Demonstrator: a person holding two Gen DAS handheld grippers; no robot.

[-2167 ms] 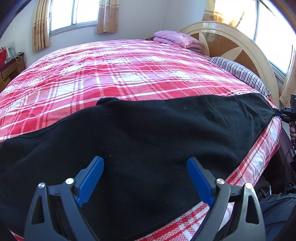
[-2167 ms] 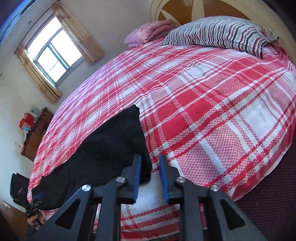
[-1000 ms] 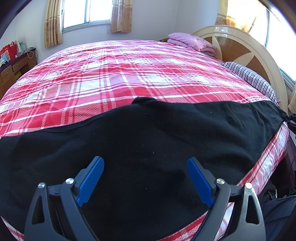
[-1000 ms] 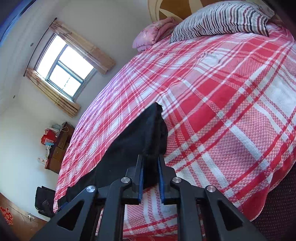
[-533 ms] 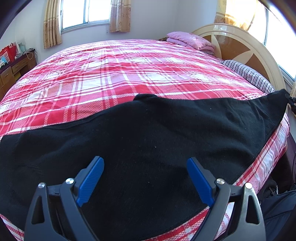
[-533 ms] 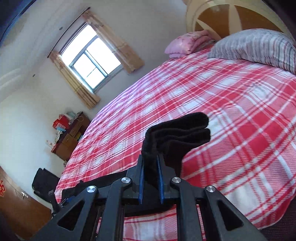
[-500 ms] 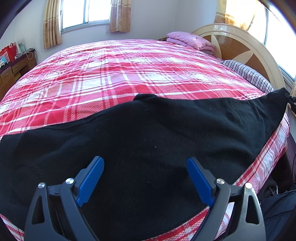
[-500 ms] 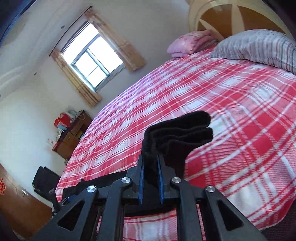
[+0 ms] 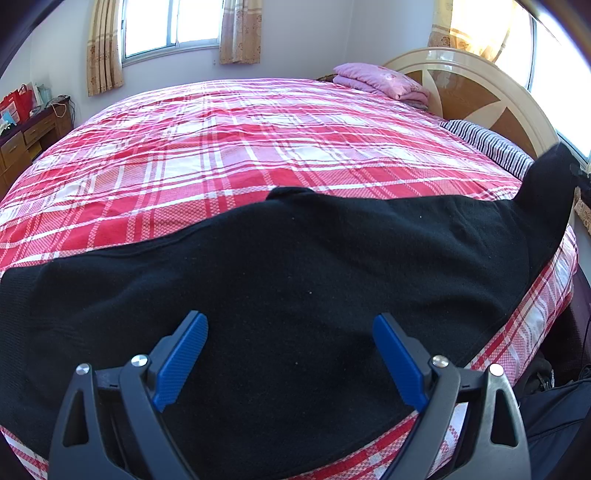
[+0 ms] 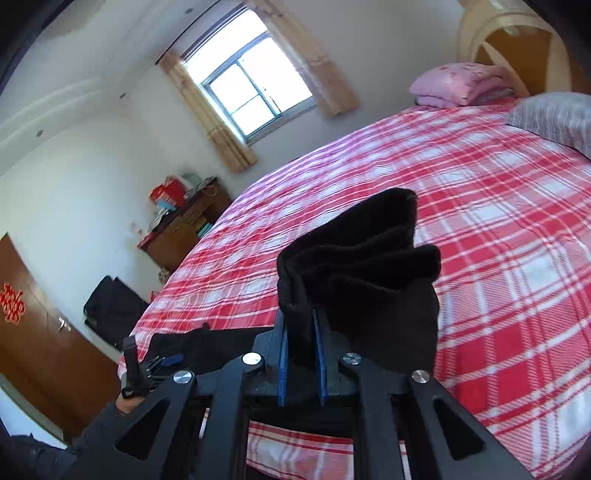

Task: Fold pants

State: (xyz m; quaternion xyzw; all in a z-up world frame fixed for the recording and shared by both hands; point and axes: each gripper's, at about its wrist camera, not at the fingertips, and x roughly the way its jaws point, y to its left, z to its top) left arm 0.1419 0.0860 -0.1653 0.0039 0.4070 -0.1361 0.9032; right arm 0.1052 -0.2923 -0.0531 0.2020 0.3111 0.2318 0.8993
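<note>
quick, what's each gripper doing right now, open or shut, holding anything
Left gripper: open, holding nothing, over the black pants.
Right gripper: shut on a bunched end of the pants.

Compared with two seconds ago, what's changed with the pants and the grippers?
The right gripper closed its jaws on the end of the black pants and lifted it off the bed, bunched, toward the other end. The left gripper stayed open over the pants, and the rest of them stayed flat.

Pants [image 9: 295,288]: plain black; bedspread [image 9: 236,147]: red, pink and white plaid; folded blanket [image 9: 380,83], upper right: pink; pillow [image 9: 487,144]: dark and white stripes; gripper pads [image 9: 181,360]: blue; curtains [image 9: 240,33]: tan.
</note>
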